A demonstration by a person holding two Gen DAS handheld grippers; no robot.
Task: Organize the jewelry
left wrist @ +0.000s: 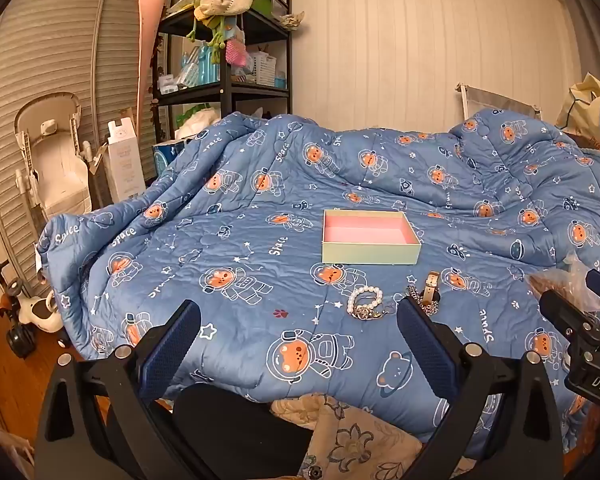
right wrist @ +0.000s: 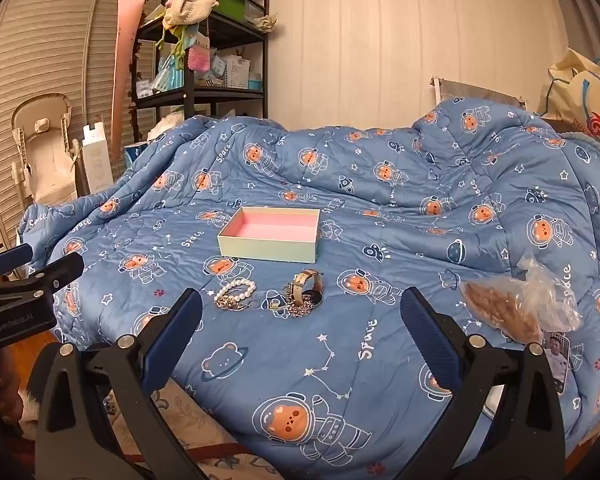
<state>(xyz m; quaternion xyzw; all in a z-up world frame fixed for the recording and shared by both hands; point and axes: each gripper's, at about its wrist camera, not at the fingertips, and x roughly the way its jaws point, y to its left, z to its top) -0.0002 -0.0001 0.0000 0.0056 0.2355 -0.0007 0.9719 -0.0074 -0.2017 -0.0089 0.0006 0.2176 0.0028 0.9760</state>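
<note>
I read this as the very start: nothing is in the shallow pale-green cardboard box with the pink lining (right wrist: 270, 236), which sits open on the blue quilted bedspread printed with astronaut bears (right wrist: 380, 344). Just in front of it lies the jewelry, untouched: a white pearl bracelet with a gold charm (right wrist: 236, 292), and beside it a beige-strapped wristwatch (right wrist: 306, 282) tangled with a silvery chain (right wrist: 298, 308). My left gripper (left wrist: 298, 334) and right gripper (right wrist: 302, 316) both hang short of the pile with their blue-padded jaws spread wide and nothing between them. The next move, I judge, calls for bringing one gripper down over the bracelet, the piece lying clear of the tangle, and closing gently before lifting it to the box. The right view shows watch and chain in full, plus a clear plastic bag of brown stuff (right wrist: 516, 308) well to the right; in the left view, the gripper's finger hides part of the chain.
</note>
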